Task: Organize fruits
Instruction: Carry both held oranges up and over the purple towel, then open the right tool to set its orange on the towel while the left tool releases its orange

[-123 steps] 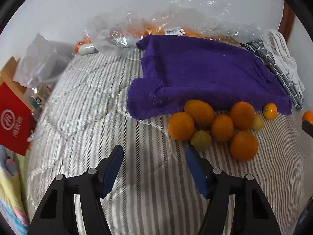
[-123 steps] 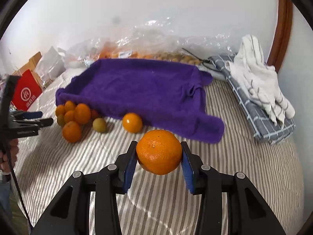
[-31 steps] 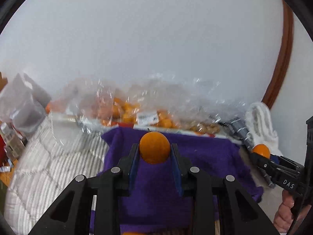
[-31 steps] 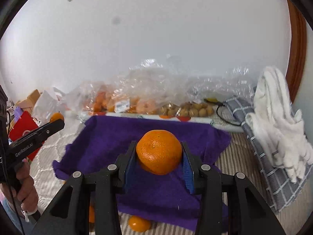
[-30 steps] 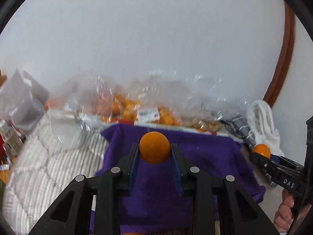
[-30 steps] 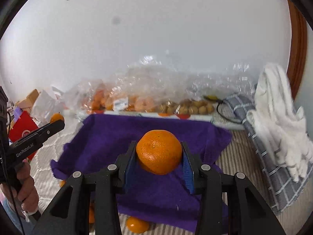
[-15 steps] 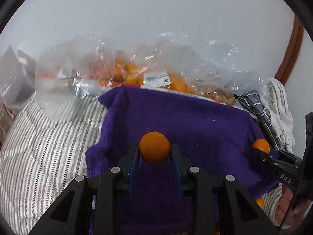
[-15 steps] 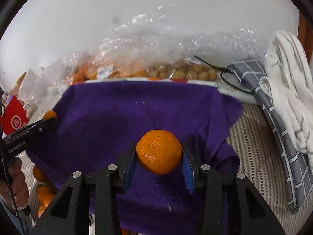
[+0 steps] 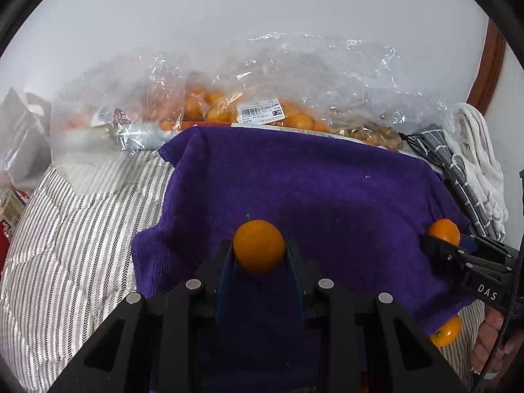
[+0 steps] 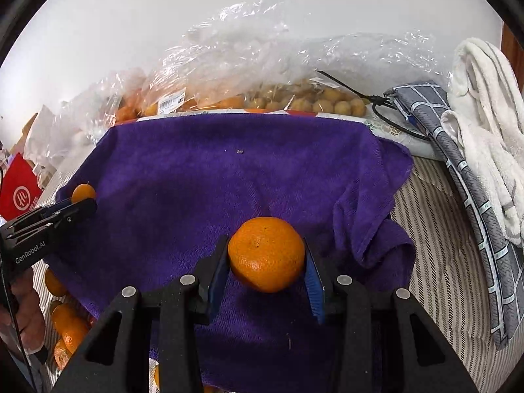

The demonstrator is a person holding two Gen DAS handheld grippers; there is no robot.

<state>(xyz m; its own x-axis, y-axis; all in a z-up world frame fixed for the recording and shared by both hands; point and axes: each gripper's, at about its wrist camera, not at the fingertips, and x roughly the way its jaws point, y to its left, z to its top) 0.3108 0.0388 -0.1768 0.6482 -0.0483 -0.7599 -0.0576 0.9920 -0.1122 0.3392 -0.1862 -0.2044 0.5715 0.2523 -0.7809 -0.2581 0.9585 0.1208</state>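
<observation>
My left gripper is shut on a small smooth orange and holds it over the near part of the purple towel. My right gripper is shut on a larger dimpled mandarin over the towel's near right part. Each gripper shows in the other's view, the right one at the towel's right edge, the left one at its left edge. Several loose oranges lie on the striped cover by the towel's near left corner, and one orange shows below the right gripper.
Clear plastic bags of oranges and small brown fruits lie along the wall behind the towel. A grey checked cloth and white towel lie at the right. A red box stands at the left. A black cable lies behind.
Both grippers have tilted down and come lower over the purple towel, each still holding its fruit. More of the towel and less of the wall fills both views.
</observation>
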